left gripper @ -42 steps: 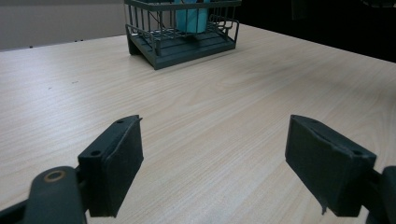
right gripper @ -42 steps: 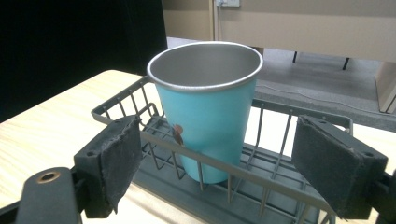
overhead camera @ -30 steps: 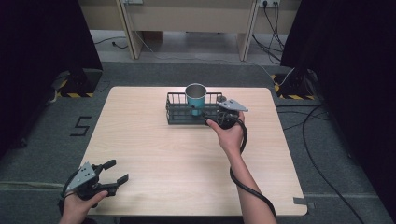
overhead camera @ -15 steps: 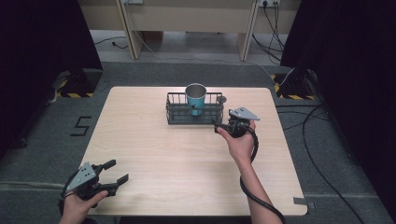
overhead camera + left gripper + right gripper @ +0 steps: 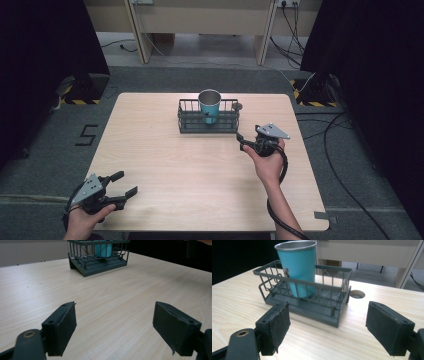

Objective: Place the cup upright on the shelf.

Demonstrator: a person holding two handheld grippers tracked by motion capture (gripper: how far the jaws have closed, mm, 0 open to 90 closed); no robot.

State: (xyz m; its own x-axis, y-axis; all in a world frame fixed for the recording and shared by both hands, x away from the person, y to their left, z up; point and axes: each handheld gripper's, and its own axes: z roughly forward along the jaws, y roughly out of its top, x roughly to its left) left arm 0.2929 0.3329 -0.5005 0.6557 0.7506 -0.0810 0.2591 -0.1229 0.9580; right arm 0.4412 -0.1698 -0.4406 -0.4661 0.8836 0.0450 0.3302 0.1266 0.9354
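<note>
- Table [image 5: 165,150]: wire rack [image 5: 208,122] near the far edge, about mid-width.
- Rack holds one cup [image 5: 209,106], teal, upright, metal rim, roughly at the rack's middle.
- Right hand [image 5: 267,165] over the right half of the table, forearm coming in from the near edge; right gripper [image 5: 241,140] just beside the rack's right end, jaws apart, empty, not touching it.
- Left gripper [image 5: 124,184] at the near left corner, jaws wide apart, empty, well apart from the rack.

Even overhead light brightens the worktop [image 5: 165,150]; the surroundings fall dark. Shadows are soft and faint. The high view is slightly grainy, without glare.
</note>
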